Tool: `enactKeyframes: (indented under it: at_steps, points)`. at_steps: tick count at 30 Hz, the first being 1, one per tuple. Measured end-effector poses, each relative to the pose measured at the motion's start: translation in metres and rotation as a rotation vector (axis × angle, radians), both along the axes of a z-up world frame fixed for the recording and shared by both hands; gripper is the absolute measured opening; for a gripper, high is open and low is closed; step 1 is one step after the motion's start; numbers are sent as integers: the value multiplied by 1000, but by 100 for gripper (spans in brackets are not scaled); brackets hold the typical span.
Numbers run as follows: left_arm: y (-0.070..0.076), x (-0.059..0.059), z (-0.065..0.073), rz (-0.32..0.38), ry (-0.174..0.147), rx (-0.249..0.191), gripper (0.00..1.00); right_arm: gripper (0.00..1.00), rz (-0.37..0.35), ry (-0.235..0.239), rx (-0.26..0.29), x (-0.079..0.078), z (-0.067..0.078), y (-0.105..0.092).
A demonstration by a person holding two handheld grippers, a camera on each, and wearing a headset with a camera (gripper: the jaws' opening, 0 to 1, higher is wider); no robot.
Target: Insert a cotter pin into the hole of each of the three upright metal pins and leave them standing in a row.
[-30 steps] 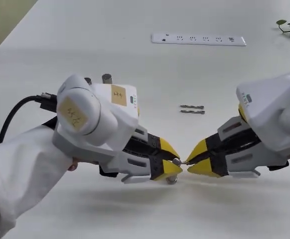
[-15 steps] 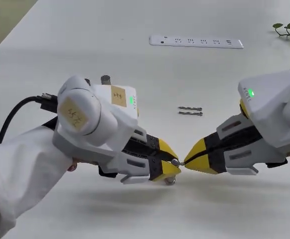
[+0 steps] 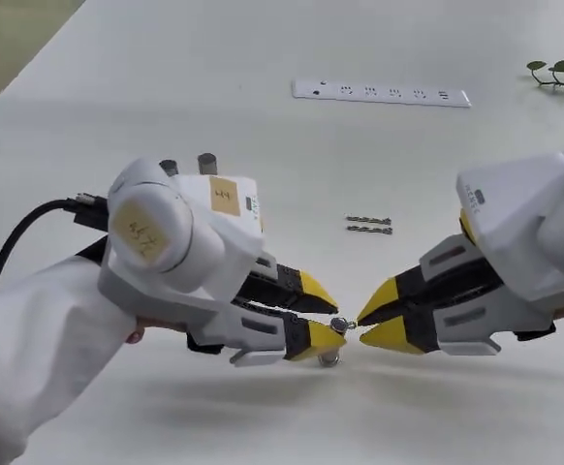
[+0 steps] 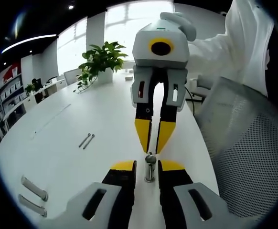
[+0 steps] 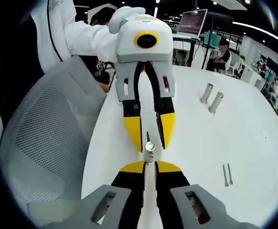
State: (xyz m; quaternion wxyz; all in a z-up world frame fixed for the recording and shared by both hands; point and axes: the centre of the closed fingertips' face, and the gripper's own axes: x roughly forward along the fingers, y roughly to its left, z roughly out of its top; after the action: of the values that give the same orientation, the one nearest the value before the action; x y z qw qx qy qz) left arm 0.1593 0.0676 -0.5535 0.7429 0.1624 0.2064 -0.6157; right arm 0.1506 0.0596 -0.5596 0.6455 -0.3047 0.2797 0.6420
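Three metal pins (image 3: 207, 163) — three cotter pins (image 3: 369, 225), one in the right claw (image 3: 361, 321) — one power strip (image 3: 381, 93), one desk (image 3: 263, 58).

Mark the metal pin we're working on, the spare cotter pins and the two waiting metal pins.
metal pin (image 4: 150, 171), left gripper view, mid shaft
spare cotter pins (image 3: 369, 220), head view, upper pin's middle
waiting metal pins (image 5: 216, 102), right gripper view, right-hand pin's shaft

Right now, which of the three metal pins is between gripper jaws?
The metal pin standing between the left hand-held gripper's jaws; the other two pins stand free behind that gripper.
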Motion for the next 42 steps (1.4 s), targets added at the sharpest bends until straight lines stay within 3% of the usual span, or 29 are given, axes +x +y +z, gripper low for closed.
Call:
enactKeyframes:
  at_steps: [8, 14, 19, 24, 27, 30, 35, 42]
  points:
    - [17, -8, -1, 50, 39, -28, 35, 9, -19, 1, 20, 1, 2, 8]
    - [31, -12, 0, 147, 59, -72, 45, 10, -26, 11, 33, 4, 0, 11]
    - [39, -17, -2, 211, 110, -103, 58, 10, -25, 21, 39, 3, -3, 19]
    - [50, -19, -7, 258, 116, -99, 64, 8, -20, 31, 41, 1, -6, 23]
    - [57, -18, -8, 296, 116, -104, 75, 8, -20, 33, 39, 1, -6, 23]
    - [65, -14, -10, 330, 83, -83, 82, 5, -22, 33, 45, 2, -6, 24]
    - [76, -11, -11, 380, 86, -87, 90, 5, -21, 39, 42, 1, -5, 23]
    - [88, -10, -18, 430, 97, -67, 91, 4, -20, 39, 37, 1, -5, 22]
